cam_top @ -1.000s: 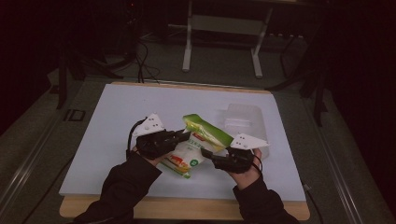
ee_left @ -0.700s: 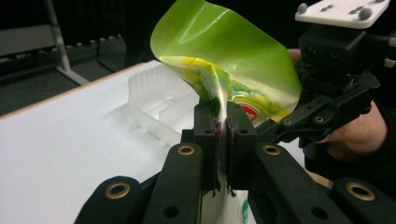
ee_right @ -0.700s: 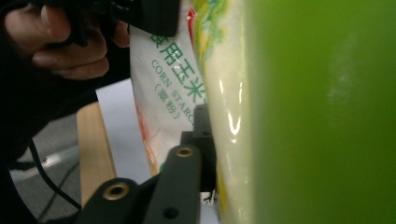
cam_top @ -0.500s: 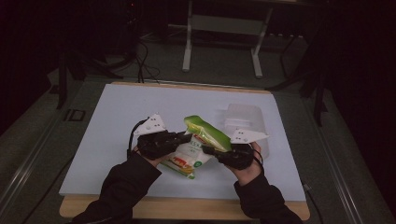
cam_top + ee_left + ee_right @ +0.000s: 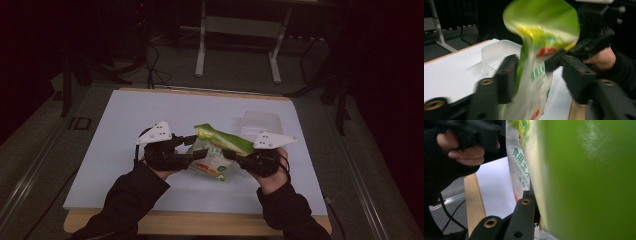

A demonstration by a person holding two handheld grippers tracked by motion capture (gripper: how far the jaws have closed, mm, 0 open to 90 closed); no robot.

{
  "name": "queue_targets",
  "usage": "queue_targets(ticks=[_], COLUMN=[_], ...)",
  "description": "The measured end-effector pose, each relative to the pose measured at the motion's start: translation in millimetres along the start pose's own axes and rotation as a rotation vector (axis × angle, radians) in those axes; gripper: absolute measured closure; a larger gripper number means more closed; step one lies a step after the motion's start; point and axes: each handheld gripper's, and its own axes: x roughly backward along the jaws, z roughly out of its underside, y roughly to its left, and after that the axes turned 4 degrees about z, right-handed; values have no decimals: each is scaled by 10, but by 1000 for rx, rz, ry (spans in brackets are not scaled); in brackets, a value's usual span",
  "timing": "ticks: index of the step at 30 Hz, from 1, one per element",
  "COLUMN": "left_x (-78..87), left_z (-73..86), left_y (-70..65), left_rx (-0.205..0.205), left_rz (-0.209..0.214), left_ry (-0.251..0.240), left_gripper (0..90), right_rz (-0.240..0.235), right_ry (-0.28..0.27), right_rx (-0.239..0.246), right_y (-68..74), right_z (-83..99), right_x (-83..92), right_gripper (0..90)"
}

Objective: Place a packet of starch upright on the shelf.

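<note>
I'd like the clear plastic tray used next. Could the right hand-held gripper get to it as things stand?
Probably not yet. The right hand-held gripper looks shut on the green snack bag, which the left hand-held gripper also holds. The clear plastic tray lies just beyond it on the table, otherwise unobstructed.

Bag [image 5: 216, 152]: green top, white body, green printed text, red-orange and yellow accents. Grippers black, left [image 5: 192, 148] and right [image 5: 231, 154], white top plates. Table [image 5: 125, 120] white, wood edge. Tray [image 5: 260, 121] translucent white. Sleeves black.

dim room, dark edges; close views blurred, perhaps motion.
</note>
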Motion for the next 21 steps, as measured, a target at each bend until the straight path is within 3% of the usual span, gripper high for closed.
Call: queue_targets(ticks=[2,4,5,8,13,15,17,21], left_x=[30,30,57,77,112,117,135,186], left_z=[28,28,59,103,195,226,307,389], left_y=[-8,-8,6,21,65,76,122,182], left_rx=[-8,-8,-5,1,18,22,57,103], left_rz=[7,7,30,22,7,-6,-13,11], left_ry=[-26,-26,-25,-20,28,42,63,67], left_gripper=[351,324,246,156,144,85,11,10], right_rz=[5,7,15,28,49,53,64,77], right_ry=[-9,-9,-17,-44,-76,-82,-92,-104], right_rx=[3,6,11,19,44,39,46,54], right_y=[-28,-38,-63,-114,-203,-226,-294,-385], right_z=[-33,-52,-96,-196,-367,-397,-471,-518], right_x=[39,59,106,214,402,439,544,686], right_gripper=[875,875,875,875,875,875,875,875])
